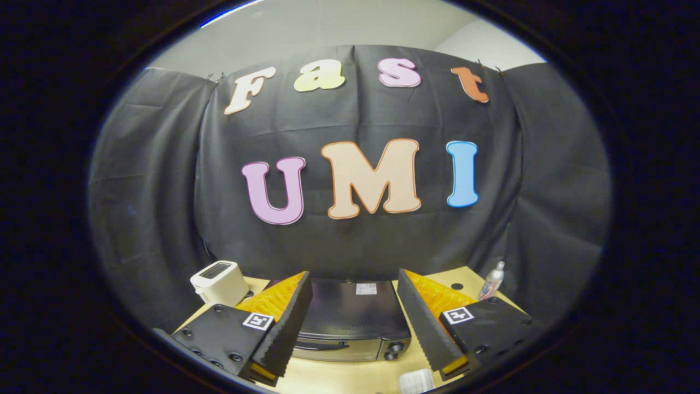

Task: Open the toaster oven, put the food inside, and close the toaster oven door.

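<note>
Black cloth wall behind a light wooden table (350, 377); on it I log one dark toaster oven (350, 323), door shut with its handle and knobs facing me, sitting just ahead of and between my gripper (361, 350) fingers. My fingers stand wide apart, holding nothing, one on each side of the oven's front. Also listed: a white toaster (220, 282) beyond the left finger, a small clear bottle (492, 282) beyond the right finger, and a clear plastic container (416, 380) near the right fingertip.
</note>
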The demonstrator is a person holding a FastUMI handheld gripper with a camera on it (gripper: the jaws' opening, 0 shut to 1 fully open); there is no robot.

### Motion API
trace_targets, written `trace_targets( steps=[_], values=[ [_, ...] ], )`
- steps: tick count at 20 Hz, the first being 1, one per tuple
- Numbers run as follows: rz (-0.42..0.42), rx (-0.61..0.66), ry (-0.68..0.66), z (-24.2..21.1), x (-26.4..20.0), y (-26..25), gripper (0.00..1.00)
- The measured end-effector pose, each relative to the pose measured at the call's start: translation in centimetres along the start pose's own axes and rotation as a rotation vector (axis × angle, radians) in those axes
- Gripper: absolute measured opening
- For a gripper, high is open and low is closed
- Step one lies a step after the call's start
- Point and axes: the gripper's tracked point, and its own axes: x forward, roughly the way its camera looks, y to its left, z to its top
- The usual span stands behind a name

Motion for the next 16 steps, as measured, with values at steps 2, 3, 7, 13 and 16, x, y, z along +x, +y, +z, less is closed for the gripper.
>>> trace_targets(
  steps=[2, 3, 7, 13, 16],
  values=[
    [0.017, 0.017, -0.010, -0.1, -0.3, 0.8, 0.96],
    [0.017, 0.022, -0.012, 0.1, -0.5, 0.6, 0.96],
    [0.007, 0.028, -0.028, 0.7, -1.0, 0.1, 0.96],
    [0.003, 0.013, -0.055, 1.7, -2.0, -0.1, 0.96],
    [0.005, 0.009, -0.061, 1.8, -2.6, 0.1, 0.96]
  ],
)
